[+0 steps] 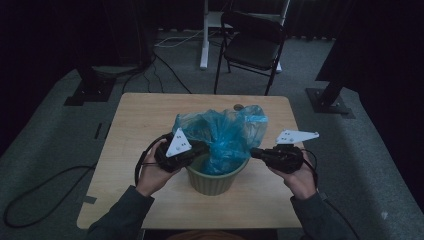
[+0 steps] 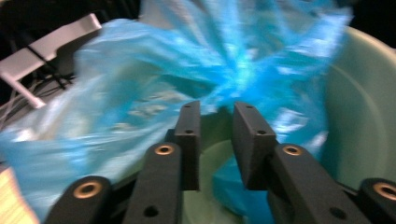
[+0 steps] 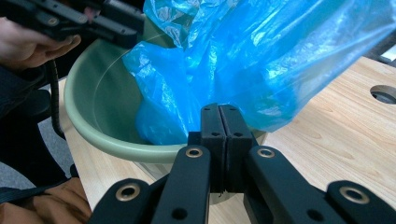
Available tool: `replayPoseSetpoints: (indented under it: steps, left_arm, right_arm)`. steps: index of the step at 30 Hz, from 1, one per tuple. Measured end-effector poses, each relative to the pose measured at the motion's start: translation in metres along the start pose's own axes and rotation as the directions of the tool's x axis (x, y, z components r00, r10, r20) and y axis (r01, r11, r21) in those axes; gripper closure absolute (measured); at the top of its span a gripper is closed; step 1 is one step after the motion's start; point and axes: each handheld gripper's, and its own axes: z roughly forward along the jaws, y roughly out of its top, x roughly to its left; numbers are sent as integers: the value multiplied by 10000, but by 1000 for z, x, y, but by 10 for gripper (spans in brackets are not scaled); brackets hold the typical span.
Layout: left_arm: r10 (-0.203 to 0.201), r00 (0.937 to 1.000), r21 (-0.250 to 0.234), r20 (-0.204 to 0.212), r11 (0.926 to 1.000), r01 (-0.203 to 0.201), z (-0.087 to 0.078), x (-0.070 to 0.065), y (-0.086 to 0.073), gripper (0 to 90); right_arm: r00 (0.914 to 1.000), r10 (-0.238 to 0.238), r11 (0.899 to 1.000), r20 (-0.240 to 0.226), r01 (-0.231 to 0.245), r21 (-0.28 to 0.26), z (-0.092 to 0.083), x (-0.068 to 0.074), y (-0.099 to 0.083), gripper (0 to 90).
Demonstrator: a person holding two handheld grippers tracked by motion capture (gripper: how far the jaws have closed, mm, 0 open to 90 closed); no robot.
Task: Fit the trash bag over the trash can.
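Observation:
A pale green bucket [image 1: 217, 181] stands on the wooden table [image 1: 140, 120] near its front edge. A crumpled blue plastic bag [image 1: 225, 132] sits in it and billows above the rim. My left gripper [image 1: 204, 149] reaches over the bucket's left rim; in the left gripper view its jaws [image 2: 217, 109] stand apart, the bag [image 2: 140, 79] just beyond the tips and the bucket's inner wall [image 2: 364, 116] to the right. My right gripper [image 1: 252, 152] is at the right rim. In the right gripper view it [image 3: 219, 109] is shut on the bag's gathered edge [image 3: 261, 56] above the bucket rim [image 3: 98, 135].
A black folding chair [image 1: 252, 45] and a white stand leg [image 1: 205, 35] are on the carpet beyond the table. Dark stand bases and cables flank the table. A round hole [image 3: 385, 93] is in the tabletop behind the bucket. Bare wood [image 3: 336, 135] lies right of the bucket.

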Motion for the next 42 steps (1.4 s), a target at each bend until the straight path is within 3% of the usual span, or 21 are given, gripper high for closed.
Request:
replayPoseSetpoints:
  steps: [2,3,6,7,13,17,19,21,22,25,34,40,42]
  left_arm:
    - [0,10000,0,0,10000,0,0,0,0,696]
    - [127,9989,-133,-452,9998,-133,0,10,0,601]
    - [519,9967,-124,-617,9985,-528,3,12,0,518]
    - [810,9950,-87,-576,9966,-816,5,14,0,487]
    - [1070,9921,425,-653,9936,-1043,18,20,1,424]
    - [1214,9895,880,-784,9895,-1144,22,21,0,585]
    - [1165,9900,877,-795,9901,-1095,20,20,-1,704]
    - [1040,9911,816,-833,9919,-972,18,20,0,730]
    - [970,9921,777,-800,9928,-908,17,20,0,798]
    - [875,9937,736,-707,9939,-823,12,20,-1,882]
    - [625,9976,338,-309,9975,-614,-18,9,-10,897]
    - [4,9998,203,176,9998,-7,-32,2,-21,897]
    - [-1,9998,228,192,9997,-3,-33,0,-23,897]
  right_arm:
    - [10000,5,10000,2,-5,-6,-1,-1,0,895]
    - [10000,48,10000,-49,-48,-42,-1,-1,-1,895]
    - [9999,92,9999,-78,-92,-41,-1,-2,-2,895]
    - [9999,125,9999,-96,-126,-41,0,-3,-2,894]
    - [9997,168,9998,-169,-169,-69,0,-5,-2,893]
    - [9995,251,9996,-166,-253,-78,0,-7,-3,892]
    - [9994,281,9996,-183,-283,-95,-1,-8,-3,892]
    - [9994,292,9995,-183,-294,-94,-1,-8,-3,892]
    - [9993,336,9994,-170,-338,-87,-1,-8,-4,892]
    - [9992,343,9994,-193,-345,-86,-2,-8,-4,892]
    - [9989,367,9993,-294,-365,60,-3,-5,-6,893]
    - [9980,454,9988,-448,-445,215,-1,-3,-9,898]
    - [9979,445,9988,-460,-434,247,-1,-2,-10,900]
